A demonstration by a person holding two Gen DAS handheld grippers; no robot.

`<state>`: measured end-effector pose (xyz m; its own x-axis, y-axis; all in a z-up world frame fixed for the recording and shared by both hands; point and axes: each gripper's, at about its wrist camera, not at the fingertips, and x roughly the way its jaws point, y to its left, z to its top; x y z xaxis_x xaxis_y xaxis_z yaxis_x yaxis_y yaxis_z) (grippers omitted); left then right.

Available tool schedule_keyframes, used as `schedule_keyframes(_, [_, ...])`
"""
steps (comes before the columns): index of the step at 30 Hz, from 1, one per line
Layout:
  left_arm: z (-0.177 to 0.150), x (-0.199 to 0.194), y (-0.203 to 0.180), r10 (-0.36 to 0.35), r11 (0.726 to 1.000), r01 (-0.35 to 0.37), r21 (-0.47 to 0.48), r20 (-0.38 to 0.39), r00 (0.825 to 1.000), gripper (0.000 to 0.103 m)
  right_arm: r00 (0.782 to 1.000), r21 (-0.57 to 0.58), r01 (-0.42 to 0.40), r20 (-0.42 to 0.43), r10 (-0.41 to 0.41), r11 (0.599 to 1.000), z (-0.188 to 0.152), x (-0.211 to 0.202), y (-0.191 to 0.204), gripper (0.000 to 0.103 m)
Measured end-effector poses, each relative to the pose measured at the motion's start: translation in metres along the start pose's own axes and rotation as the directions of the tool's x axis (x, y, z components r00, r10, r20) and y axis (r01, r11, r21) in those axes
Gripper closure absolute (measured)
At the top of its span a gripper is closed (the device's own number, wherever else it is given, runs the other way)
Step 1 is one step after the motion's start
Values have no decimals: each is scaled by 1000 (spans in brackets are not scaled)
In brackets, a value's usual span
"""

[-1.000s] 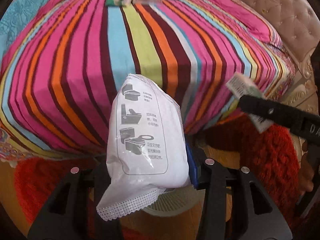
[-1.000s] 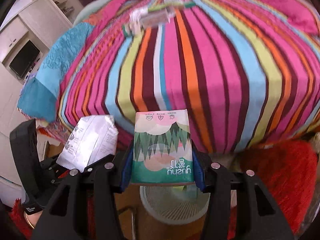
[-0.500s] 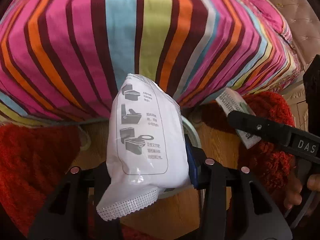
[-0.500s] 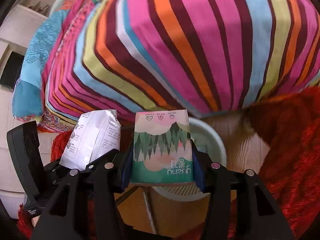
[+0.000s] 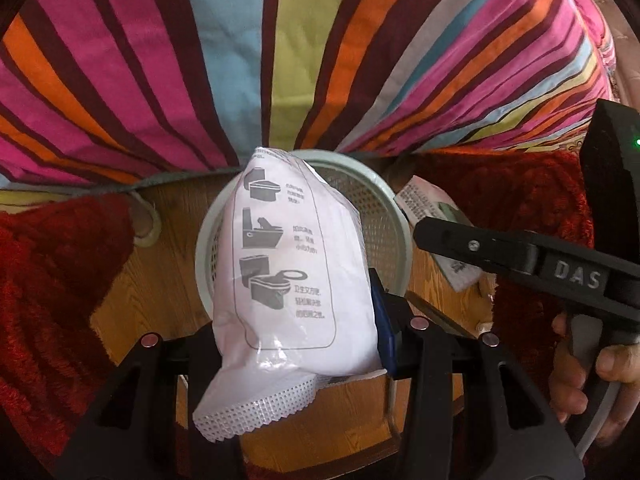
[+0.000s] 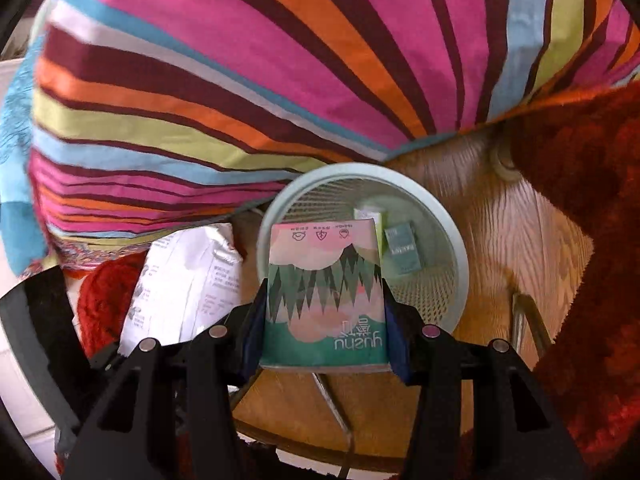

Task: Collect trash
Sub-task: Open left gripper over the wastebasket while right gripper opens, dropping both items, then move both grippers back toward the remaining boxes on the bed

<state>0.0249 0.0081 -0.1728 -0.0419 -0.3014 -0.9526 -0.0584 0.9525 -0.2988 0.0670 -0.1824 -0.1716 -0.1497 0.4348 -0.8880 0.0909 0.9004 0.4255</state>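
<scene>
Two packs held above the mesh bin [image 6: 452, 240]: left gripper [image 5: 296, 332] fingers pinching white wipes pack [image 5: 296, 264], right gripper [image 6: 326, 328] fingers pinching green tissue pack [image 6: 324, 300]; two small packs [image 6: 402, 254] already inside.

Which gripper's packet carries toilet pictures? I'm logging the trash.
The white packet in the left gripper; the right gripper holds a green forest-print pack.
</scene>
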Motion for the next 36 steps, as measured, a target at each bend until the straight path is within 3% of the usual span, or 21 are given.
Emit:
schedule_keyframes(10, [5, 25, -1, 12, 1000, -12, -3, -116, 993, 57, 995, -29, 37, -94, -39, 999, 3, 25, 4, 53])
schedule_keyframes(11, [5, 27, -1, 13, 1000, -13, -6, -128, 992, 54, 994, -28, 37, -104, -40, 999, 4, 28, 3, 48])
schedule_keyframes(12, [5, 29, 1, 17, 1000, -19, -9, -135, 991, 42, 993, -25, 40, -108, -43, 999, 3, 29, 2, 37])
schedule_keyframes(14, [5, 32, 1, 32, 999, -34, -10, -146, 989, 28, 994, -14, 54, -97, -55, 998, 5, 29, 1, 30])
schedule_keyframes(24, [6, 29, 4, 38, 999, -42, -21, -132, 991, 26, 995, 23, 63, -78, -61, 998, 8, 25, -4, 29])
schedule_keyframes(26, [7, 28, 5, 40, 999, -43, -25, -126, 991, 19, 995, 25, 64, -75, -62, 998, 8, 24, -4, 27])
schedule_keyframes(36, [4, 15, 5, 55, 998, -57, -25, -77, 996, 19, 1000, 18, 28, -13, -28, 999, 2, 9, -1, 21])
